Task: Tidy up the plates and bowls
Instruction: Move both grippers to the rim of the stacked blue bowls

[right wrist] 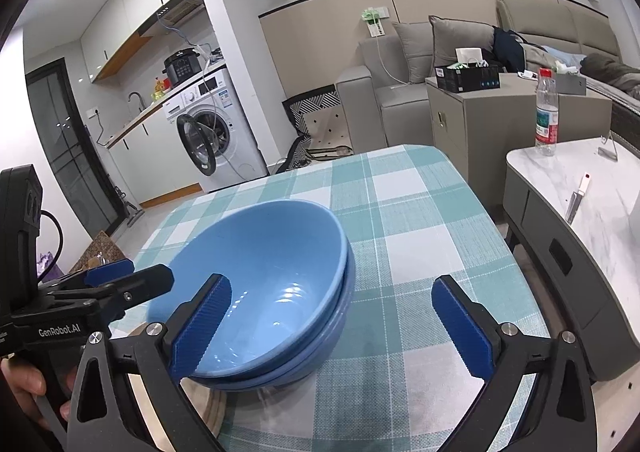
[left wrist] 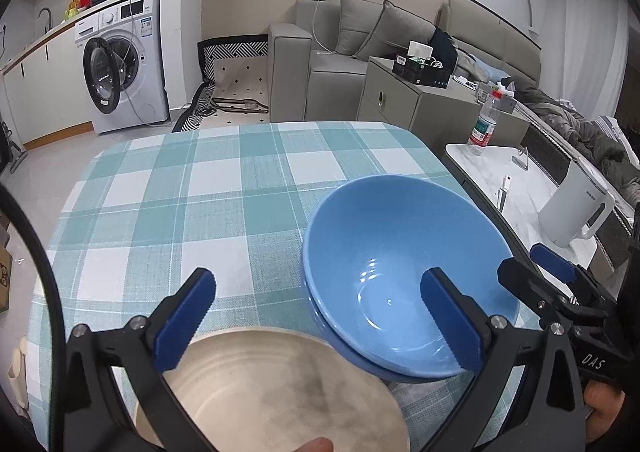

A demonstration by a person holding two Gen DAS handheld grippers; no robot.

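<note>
A table (left wrist: 168, 188) under a teal-and-white checked cloth fills the middle of both views, with a white marble-topped side table (right wrist: 592, 188) just beside its right edge. On the checked cloth, toward the right near corner, stand the blue bowls (left wrist: 400, 264): one nested inside another, mouths facing up, the stack leaning a little so the upper rim sits higher on the far side; being round, they have no long axis to speak of. Just beside them, at the near edge of the table, lies a cream plate (left wrist: 272, 384), flat, face up, its rim touching or slightly under the lower bowl's edge; which of the two cannot be told. The left gripper (left wrist: 316, 320) hangs over the plate and the near left rim of the bowls with its jaws spread wide and nothing held between them; its right blue pad shows in front of the bowl's inside. The right gripper (right wrist: 336, 328) is likewise spread wide and grips nothing, its left pad in front of the bowls' near rim, its right pad over bare cloth. On the side table stands a plastic water bottle (right wrist: 546, 116) with a red cap, upright.
</note>
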